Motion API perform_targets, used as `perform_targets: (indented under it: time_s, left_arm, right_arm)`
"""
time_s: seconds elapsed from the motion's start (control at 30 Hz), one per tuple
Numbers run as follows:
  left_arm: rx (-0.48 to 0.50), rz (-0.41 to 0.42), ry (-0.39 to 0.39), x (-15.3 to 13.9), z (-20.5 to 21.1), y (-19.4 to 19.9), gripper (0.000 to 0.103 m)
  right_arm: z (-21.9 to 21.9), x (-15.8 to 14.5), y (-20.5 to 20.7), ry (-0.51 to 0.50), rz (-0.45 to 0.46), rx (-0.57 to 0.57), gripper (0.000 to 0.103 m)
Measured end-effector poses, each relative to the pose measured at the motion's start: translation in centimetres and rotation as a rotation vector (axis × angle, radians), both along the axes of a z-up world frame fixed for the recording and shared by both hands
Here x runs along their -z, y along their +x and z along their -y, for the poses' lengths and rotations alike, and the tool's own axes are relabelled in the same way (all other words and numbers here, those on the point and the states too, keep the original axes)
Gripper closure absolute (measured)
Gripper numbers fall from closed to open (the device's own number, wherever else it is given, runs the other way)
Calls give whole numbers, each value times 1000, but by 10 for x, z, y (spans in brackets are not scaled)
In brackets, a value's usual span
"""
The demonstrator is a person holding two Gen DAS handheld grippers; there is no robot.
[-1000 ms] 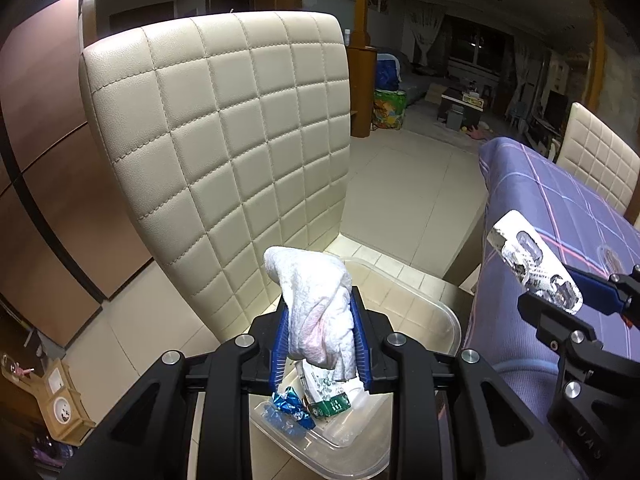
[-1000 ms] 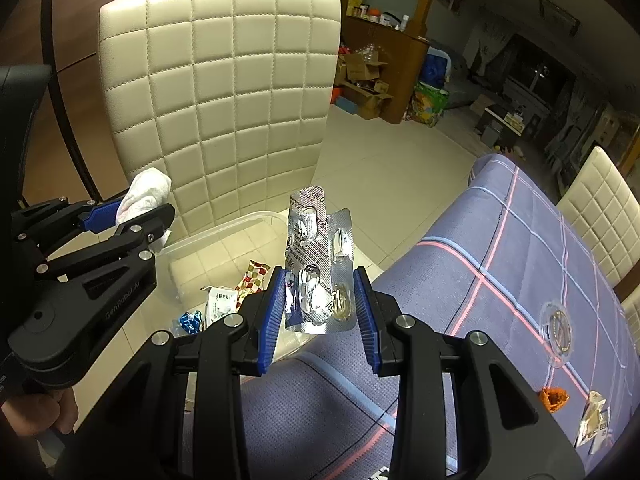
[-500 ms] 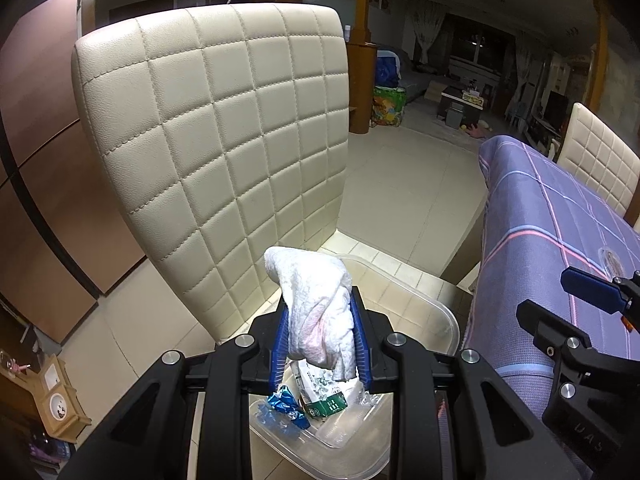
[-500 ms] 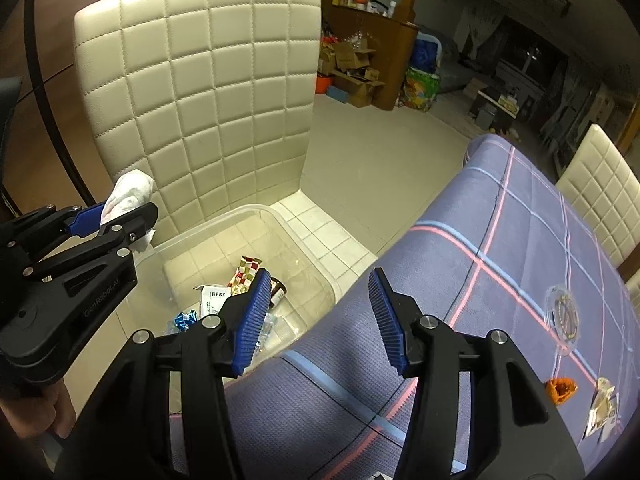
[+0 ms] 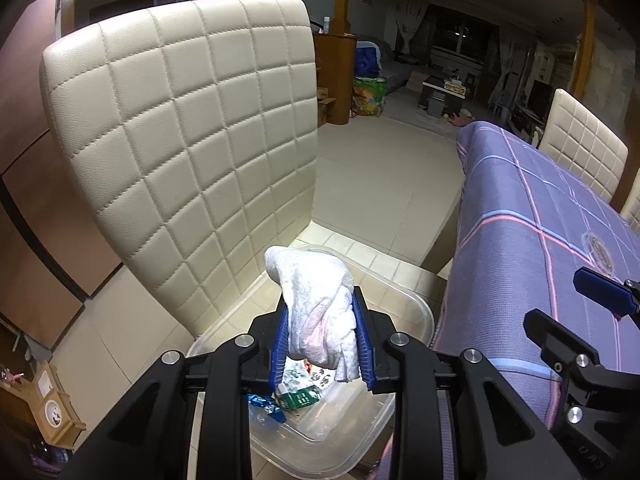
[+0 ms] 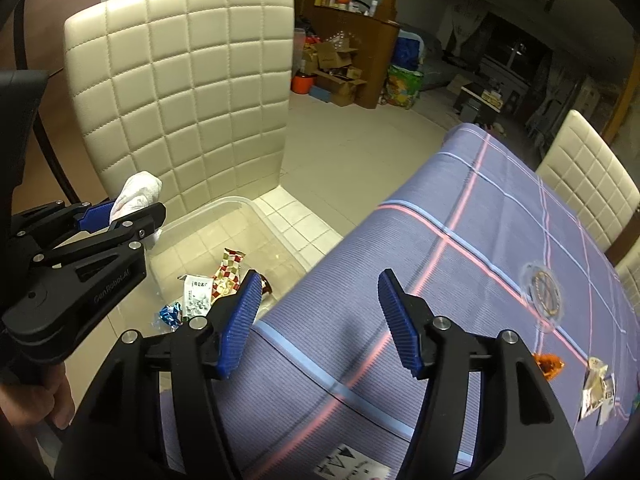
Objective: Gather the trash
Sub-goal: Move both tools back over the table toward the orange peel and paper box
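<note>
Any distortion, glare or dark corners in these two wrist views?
Left wrist: strong fisheye bends the chair back, corners vignetted black, background room dim. Right wrist: same barrel warp curves the tablecloth stripes, soft glare on the clear bin, foreground sharp.

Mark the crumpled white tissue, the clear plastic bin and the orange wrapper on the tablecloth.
crumpled white tissue [image 5: 320, 312]: left wrist view, middle of the wad between the pads.
clear plastic bin [image 6: 224, 210]: right wrist view, far rim.
orange wrapper [image 6: 549, 363]: right wrist view, centre of the wrapper.

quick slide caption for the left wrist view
Left gripper holds a crumpled white tissue above the clear plastic bin on a cream chair.
</note>
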State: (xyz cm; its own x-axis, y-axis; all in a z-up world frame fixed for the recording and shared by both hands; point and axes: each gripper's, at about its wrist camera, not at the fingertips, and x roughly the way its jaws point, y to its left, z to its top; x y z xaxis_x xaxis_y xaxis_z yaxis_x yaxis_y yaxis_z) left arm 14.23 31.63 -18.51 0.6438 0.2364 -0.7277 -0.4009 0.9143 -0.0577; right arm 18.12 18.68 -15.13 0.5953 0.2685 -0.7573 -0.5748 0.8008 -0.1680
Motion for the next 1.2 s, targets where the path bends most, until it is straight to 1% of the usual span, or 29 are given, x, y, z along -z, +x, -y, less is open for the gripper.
perform_targets:
  time_s: [0.1,0.13,0.17,0.2,0.27,0.3,0.33,0.5,0.7,0.8,0.97,1.07,1.2]
  left_arm:
    - [2,5,-14,-2,1,2,74]
    - [0,1,-21,-2,1,4,71]
    - [-3,-4,-27,-1,2,4,63]
    - [-5,-6,-30,-2,2,4,50]
    - [-9,-9,-19,-2,5,5,35]
    - [-9,-14,-3,-3,7,4,34]
    - [-13,-19,14,-5,10,4,33]
    - [-9,-8,14,-14,17,-2,33]
    - [28,2,17,-26,40,-6,33]
    - [64,8,17,-31,63,-7,33]
    - [182,14,23,-40,120,-2,33]
    - [257,18,32,-44,156,2,33]
    - [330,10,30,-43,194,9,33]
  right_arm:
    - [7,-1,0,5,-2,13,41]
    - [10,-2,1,6,-4,16,41]
    - [11,-2,1,7,-5,17,41]
    - [14,-3,1,8,-5,20,41]
    - [16,-3,1,9,-6,21,41]
    - [18,-3,0,7,-7,19,41]
    - [19,-2,0,4,-9,19,41]
    - [30,-4,-1,8,-12,39,41]
    - [62,-11,-6,21,3,88,41]
    - [86,-13,-9,32,3,131,41]
    - [132,-15,-12,44,3,218,41]
    - [171,-17,-14,49,14,287,41]
    - [223,-15,-13,64,10,380,41]
